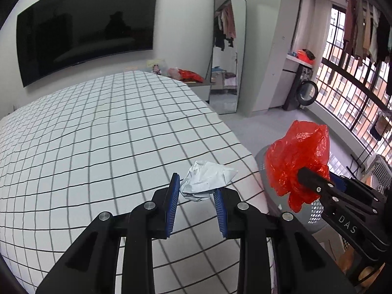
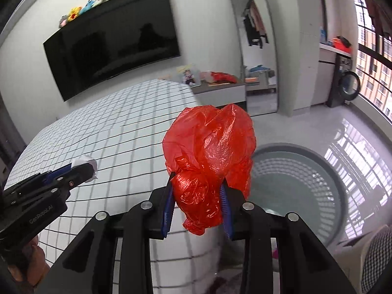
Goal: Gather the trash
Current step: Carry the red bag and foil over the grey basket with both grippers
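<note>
Both grippers loaded over the bed point(image 1: 98, 127)

Left gripper point(image 1: 196, 196) clamps crumpled white paper point(image 1: 205, 181); right gripper point(image 2: 198, 203) clamps a red plastic bag point(image 2: 210, 152) (grey basket point(image 2: 318, 161) beside).

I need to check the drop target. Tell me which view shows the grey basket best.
The right wrist view: the grey basket shows its round rim and mesh inside, right of the red bag. In the left wrist view the basket is mostly hidden behind that bag and the right gripper.

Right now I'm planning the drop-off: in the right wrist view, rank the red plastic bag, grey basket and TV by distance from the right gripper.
1. red plastic bag, clamped in the right gripper.
2. grey basket, on the floor just right.
3. TV, far wall, upper left.
</note>
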Tool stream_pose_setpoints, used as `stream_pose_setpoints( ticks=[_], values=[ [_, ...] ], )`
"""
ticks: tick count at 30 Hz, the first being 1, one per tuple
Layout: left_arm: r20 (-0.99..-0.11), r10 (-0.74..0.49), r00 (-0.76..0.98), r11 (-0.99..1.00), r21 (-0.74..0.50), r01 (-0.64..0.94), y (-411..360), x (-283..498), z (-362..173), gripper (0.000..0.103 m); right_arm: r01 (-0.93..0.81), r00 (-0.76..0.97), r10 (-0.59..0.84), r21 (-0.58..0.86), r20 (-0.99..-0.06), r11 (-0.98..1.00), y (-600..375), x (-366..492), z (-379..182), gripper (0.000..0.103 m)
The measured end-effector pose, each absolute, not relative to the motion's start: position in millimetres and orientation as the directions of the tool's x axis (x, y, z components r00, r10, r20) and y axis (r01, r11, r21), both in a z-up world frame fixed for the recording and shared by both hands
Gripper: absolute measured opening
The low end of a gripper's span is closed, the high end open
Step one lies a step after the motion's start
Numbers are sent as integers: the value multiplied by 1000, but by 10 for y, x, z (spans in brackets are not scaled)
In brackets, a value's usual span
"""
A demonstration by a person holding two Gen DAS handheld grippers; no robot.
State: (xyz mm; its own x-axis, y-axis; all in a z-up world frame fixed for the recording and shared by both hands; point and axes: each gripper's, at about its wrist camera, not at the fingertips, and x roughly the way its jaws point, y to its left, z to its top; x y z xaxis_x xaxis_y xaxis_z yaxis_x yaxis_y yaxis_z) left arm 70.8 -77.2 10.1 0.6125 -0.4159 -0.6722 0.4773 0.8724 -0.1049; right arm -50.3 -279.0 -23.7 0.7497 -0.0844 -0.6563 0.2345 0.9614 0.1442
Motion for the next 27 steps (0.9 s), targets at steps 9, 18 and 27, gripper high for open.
stream_pose_setpoints(
  ticks=[9,18,27],
  values=[
    [-695,-468,547,803,-75,591,-1609,571,62,27,346,736,-154,170,-659,923,-3472,-922,-349,32],
    [-723,-471,505,759,-40,650,-2255,522,-54,27,399,713,-165,201,-681,895,-3897,-1040,-542,32],
    [-755,-470,457,728,-38,685,-2692,545,-222,30,439,679,-164,217,-716,872,-4203,-888,-729,32]
  ],
)
